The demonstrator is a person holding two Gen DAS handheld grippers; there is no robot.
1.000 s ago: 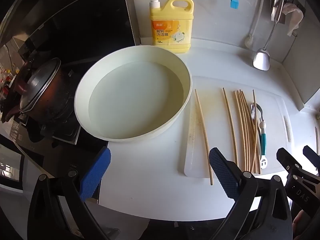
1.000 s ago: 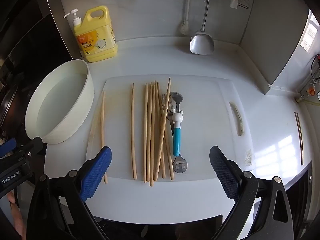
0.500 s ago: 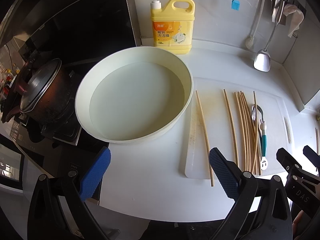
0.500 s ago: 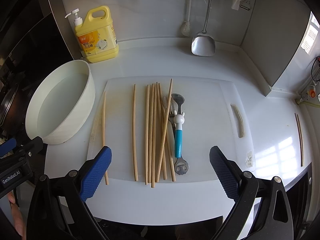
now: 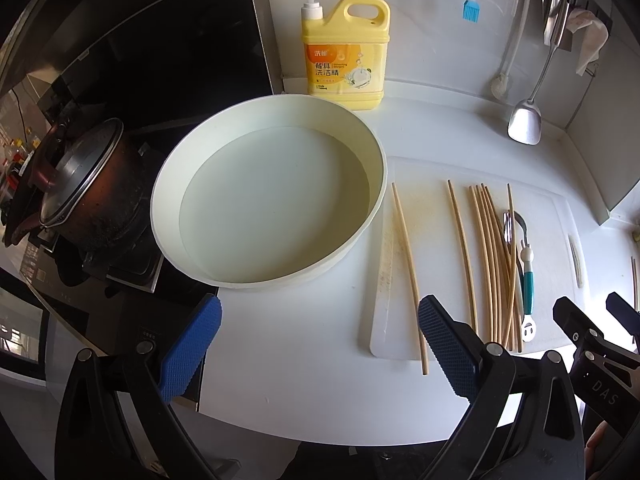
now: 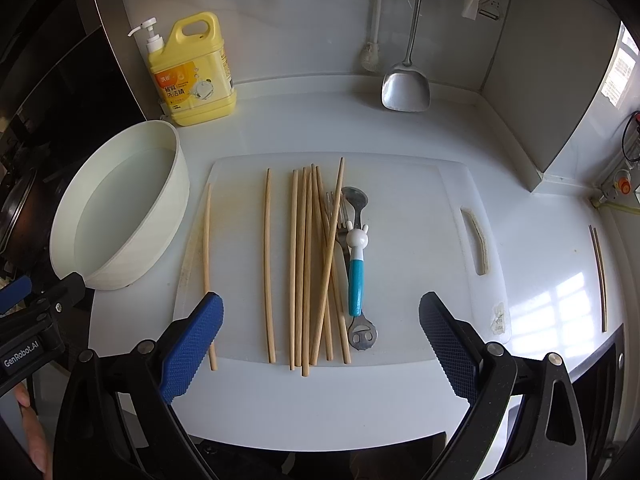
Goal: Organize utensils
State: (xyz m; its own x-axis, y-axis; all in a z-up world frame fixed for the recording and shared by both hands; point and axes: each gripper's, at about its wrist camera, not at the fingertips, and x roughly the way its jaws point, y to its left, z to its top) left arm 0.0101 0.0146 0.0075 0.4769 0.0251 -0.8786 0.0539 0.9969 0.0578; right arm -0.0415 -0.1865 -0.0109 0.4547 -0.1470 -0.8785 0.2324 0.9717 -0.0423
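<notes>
Lying straight, slender wooden chopsticks (image 6: pixel 307 268)

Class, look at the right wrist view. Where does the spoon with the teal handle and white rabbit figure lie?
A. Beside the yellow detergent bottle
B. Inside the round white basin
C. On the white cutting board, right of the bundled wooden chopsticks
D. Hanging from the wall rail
C: the teal-handled spoon with the white rabbit figure lies flat on the white plastic cutting board, just right of the bundled wooden chopsticks.
</notes>
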